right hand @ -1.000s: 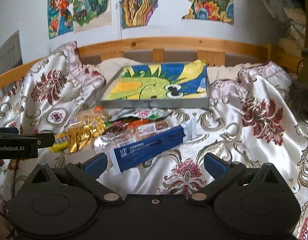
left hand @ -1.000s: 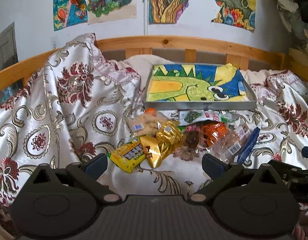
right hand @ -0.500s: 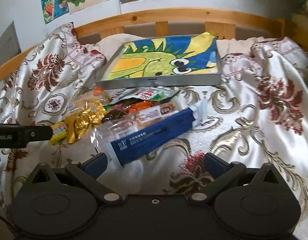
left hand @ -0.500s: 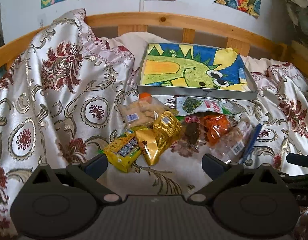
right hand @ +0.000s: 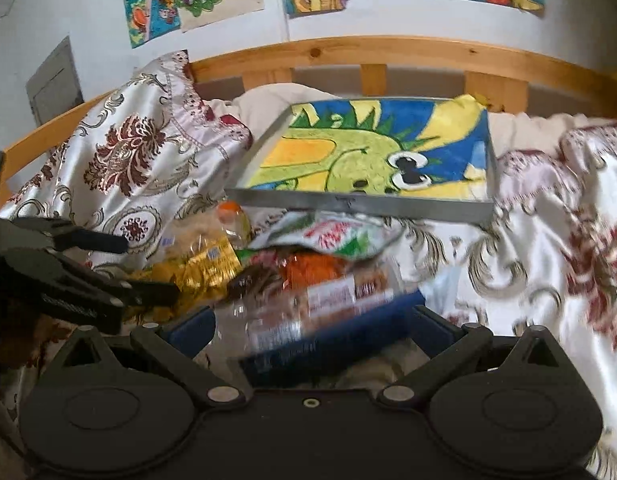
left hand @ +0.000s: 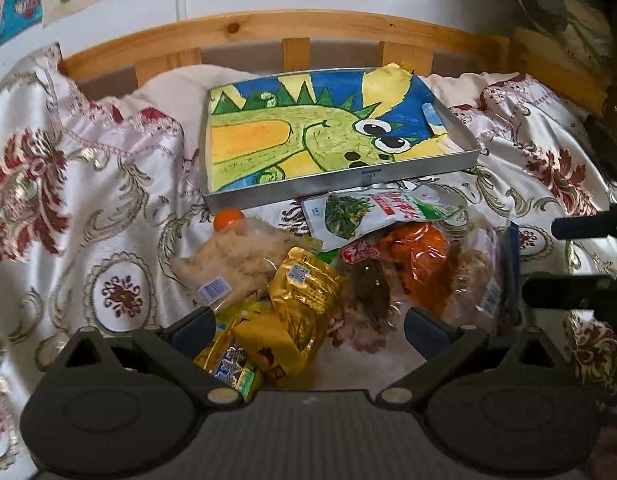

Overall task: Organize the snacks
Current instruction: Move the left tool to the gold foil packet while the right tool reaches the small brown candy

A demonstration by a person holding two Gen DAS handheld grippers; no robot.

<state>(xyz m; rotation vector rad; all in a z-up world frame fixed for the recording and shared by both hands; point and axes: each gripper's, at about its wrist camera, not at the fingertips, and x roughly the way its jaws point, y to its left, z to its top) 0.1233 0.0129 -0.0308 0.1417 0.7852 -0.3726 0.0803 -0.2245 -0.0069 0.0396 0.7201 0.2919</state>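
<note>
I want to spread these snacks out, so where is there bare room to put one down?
The metal tray with the green dinosaur drawing holds no snacks. Bare floral satin bedspread lies left of the snack pile, and more between the tray's right corner and the right hand-held gripper. The pile itself, below the tray's front wall, is crowded.
</note>
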